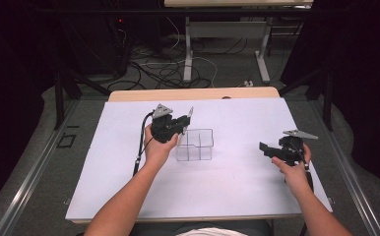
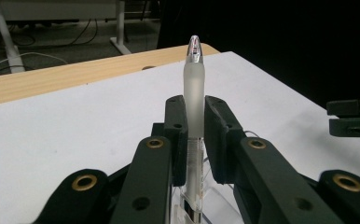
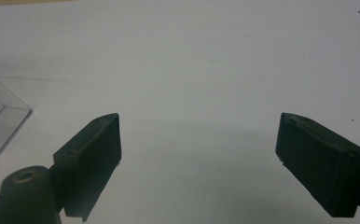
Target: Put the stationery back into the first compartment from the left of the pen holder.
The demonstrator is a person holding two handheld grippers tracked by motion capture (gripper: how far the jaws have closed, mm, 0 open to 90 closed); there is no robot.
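Left gripper [image 1: 184, 121] clamped on a frosted pen [image 2: 194, 100], held upright just above the clear divided organizer [image 1: 196, 145] — probably lined up for dropping into a compartment. Right gripper [image 3: 199, 154] spread wide, holding nothing, parked well apart over the white table [image 1: 237, 189] — likely on standby.

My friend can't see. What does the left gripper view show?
The left claw is shut on a frosted white plastic pen pointing up over a white table. The other black claw peeks in at the right edge.
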